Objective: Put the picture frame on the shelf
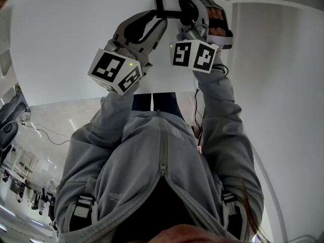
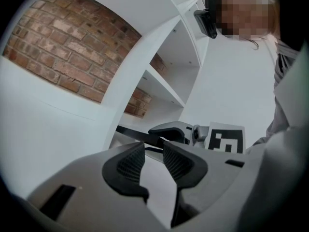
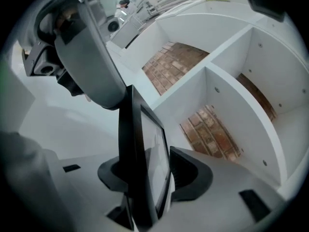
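Frame at the white shelf, both claws loose

The white shelf point(image 3: 227, 76) (a brick wall shows behind its open compartments) fills the background. The black picture frame point(image 3: 140, 163) stands upright in front of it, between the right gripper's point(image 3: 152, 174) jaws. Those jaws are parted: one pad lies close against the frame's back, while the other pad point(image 3: 190, 170) stands just clear of the glass, so there is no squeeze on the frame. Beside it, the left gripper point(image 2: 153, 162) is spread wide with nothing between its pads.
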A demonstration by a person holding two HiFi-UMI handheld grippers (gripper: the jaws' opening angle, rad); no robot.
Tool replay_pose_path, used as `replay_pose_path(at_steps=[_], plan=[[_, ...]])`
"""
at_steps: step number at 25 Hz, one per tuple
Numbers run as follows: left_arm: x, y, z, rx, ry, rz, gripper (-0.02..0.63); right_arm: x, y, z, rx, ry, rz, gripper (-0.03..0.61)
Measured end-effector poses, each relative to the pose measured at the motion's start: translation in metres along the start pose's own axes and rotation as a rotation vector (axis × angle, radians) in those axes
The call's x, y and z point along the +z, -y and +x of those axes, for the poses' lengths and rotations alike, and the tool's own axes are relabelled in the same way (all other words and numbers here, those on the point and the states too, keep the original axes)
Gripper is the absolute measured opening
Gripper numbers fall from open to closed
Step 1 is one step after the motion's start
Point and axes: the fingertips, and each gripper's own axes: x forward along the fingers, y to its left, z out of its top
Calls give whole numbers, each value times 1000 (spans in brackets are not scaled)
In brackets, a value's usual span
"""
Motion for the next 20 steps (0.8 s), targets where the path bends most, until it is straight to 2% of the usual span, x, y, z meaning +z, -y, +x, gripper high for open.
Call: replay_pose_path(at_steps=[3,7,9,12,15,18,19,20], plan=[[1,-2,1,2,6,-4,120,-9,3,-9,37,13,141,210],[1,-1,-1,8,13,3,118,-33,-4,-27,122,72,441,245],[3,0,0,10,12,16,112,-45,-3,-37,147,98,552,252],[3,-2,2,11,14,16,109,-66,-6,-48,161,113,680,253],[2,-5,0,13,17,13,109,-79,-14,-53,214,135,827,253],[2,-4,1,14,15,13,109,-79,-10,-63,248,209,940,250],[2,-5,0,15,14,14,108,-77,-8,-65,253,235,967,235],[2,-7,0,16,12,15,109,-75,-6,-66,256,256,991,194]])
